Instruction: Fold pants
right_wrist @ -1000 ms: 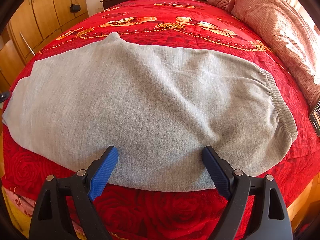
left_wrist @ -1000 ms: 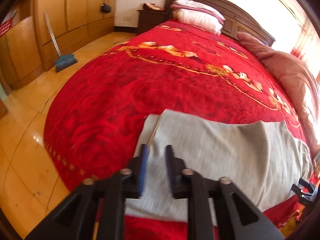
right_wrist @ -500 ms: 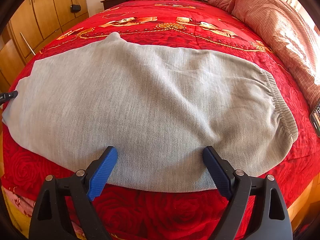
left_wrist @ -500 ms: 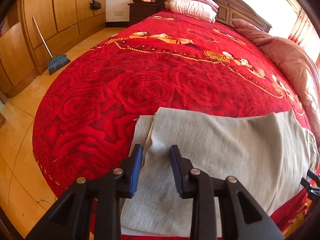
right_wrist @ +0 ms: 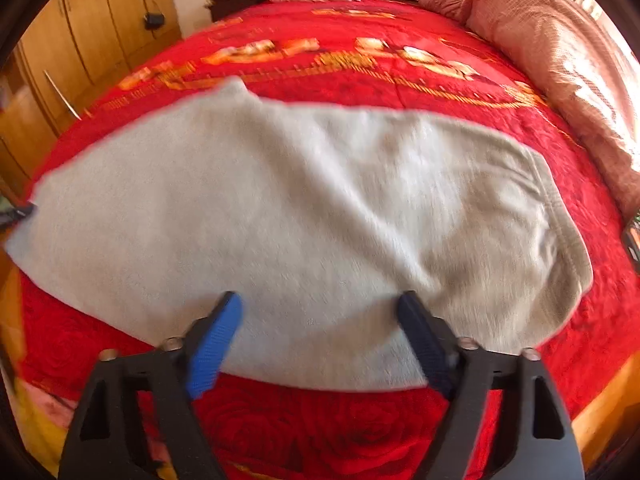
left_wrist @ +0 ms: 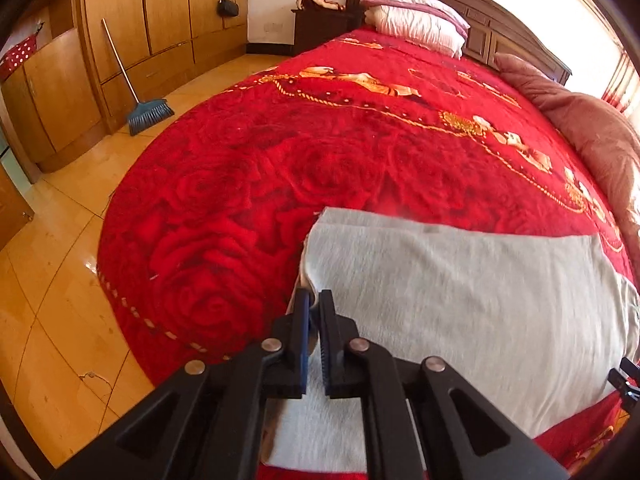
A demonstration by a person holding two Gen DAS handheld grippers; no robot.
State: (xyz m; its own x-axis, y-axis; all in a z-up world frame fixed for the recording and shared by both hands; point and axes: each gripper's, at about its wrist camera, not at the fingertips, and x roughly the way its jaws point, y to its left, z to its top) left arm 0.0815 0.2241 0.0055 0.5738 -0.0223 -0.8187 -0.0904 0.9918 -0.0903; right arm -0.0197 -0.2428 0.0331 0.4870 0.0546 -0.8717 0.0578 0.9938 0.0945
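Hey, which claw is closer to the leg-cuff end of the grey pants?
Left. The left claw has closed on the pants at that cuff edge. The right claw, its jaws just narrowing but still open, hovers over the near edge between the middle and the waistband.

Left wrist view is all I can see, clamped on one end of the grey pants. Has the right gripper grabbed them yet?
Observer: No. The right gripper is open. Its jaws have just been closing a little, astride the near edge of the grey pants, but are not pinching it.
Operator: Which end of the pants is over there?
Observer: The elastic waistband, lying on the red bedspread to the right of that gripper.
Operator: Any bunching in between?
Observer: Only shallow wrinkles near the waistband; the rest lies spread out.
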